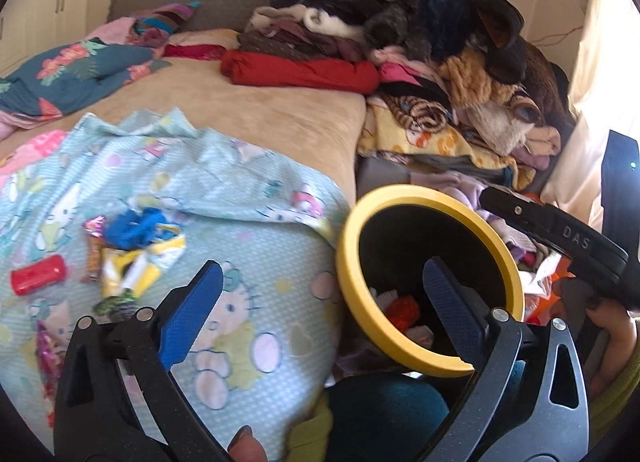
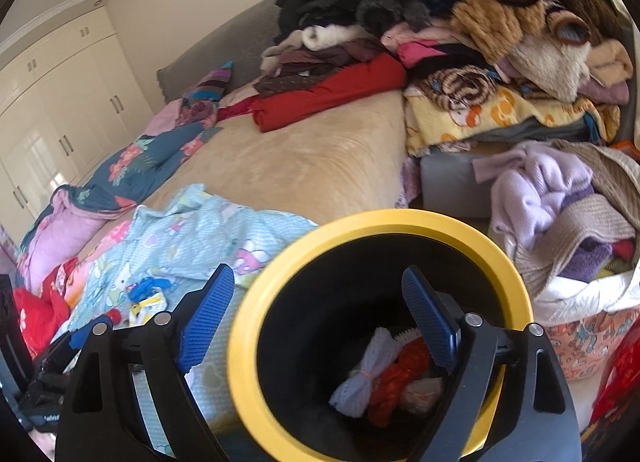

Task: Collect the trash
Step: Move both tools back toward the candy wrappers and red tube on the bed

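A black bin with a yellow rim (image 1: pixel 348 274) (image 2: pixel 244 346) stands beside the bed and holds white and red scraps (image 2: pixel 384 378). Trash lies on the light blue Hello Kitty sheet (image 1: pixel 248 262): a red cylinder (image 1: pixel 38 280), yellow wrappers (image 1: pixel 132 266), a crumpled blue piece (image 1: pixel 134 227) and foil candy wrappers (image 1: pixel 94 250). My left gripper (image 1: pixel 320 294) is open and empty, its left finger over the sheet, its right finger over the bin. My right gripper (image 2: pixel 320 302) is open and empty above the bin's mouth. The right gripper's body also shows in the left wrist view (image 1: pixel 560 238).
A tall pile of clothes and blankets (image 1: pixel 420 41) (image 2: pixel 460 21) fills the far right of the bed. A red folded cloth (image 1: pixel 300 69) and a floral blanket (image 1: pixel 72 69) lie on the beige bedspread (image 1: pixel 260 109). A basket of laundry (image 2: pixel 568 262) stands right of the bin. White wardrobes (image 2: pixel 60 101) line the left wall.
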Tool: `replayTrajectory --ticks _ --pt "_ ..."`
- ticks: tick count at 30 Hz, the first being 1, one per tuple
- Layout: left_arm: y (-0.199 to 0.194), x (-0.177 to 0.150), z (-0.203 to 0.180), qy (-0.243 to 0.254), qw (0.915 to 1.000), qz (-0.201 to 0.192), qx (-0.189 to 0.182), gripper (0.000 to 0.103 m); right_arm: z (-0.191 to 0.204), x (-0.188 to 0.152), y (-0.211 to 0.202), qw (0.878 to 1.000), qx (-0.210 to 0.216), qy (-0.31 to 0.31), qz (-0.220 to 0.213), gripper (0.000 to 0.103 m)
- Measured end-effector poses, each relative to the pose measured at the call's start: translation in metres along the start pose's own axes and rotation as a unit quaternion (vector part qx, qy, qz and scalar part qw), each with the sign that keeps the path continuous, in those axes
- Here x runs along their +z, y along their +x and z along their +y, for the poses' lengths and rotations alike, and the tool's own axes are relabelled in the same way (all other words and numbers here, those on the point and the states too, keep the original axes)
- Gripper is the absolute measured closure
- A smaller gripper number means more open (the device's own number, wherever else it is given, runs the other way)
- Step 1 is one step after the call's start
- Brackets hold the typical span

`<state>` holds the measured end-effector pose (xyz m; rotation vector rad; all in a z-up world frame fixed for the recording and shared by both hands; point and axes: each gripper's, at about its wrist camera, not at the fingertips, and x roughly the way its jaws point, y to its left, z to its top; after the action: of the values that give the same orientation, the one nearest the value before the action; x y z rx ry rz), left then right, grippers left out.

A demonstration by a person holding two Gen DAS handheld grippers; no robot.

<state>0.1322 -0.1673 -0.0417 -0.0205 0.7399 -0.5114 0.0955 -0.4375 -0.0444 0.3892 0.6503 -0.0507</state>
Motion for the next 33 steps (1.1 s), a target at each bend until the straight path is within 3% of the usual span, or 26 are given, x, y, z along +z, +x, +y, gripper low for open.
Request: replayTrajectory --ticks 14,33 --pt "-0.04 0.002 0.05 -0.028 0.9968 -0.052 0.054 0.011 0.068 -0.004 -0.011 0.997 0.045 -0.057 -0.02 0.018" --pt "-0.074 -0.008 0.113 -0.075 0.9883 -0.074 0.11 0.011 0.14 -0.03 -0.001 0.989 0.092 -0.118 0.003 0.016"
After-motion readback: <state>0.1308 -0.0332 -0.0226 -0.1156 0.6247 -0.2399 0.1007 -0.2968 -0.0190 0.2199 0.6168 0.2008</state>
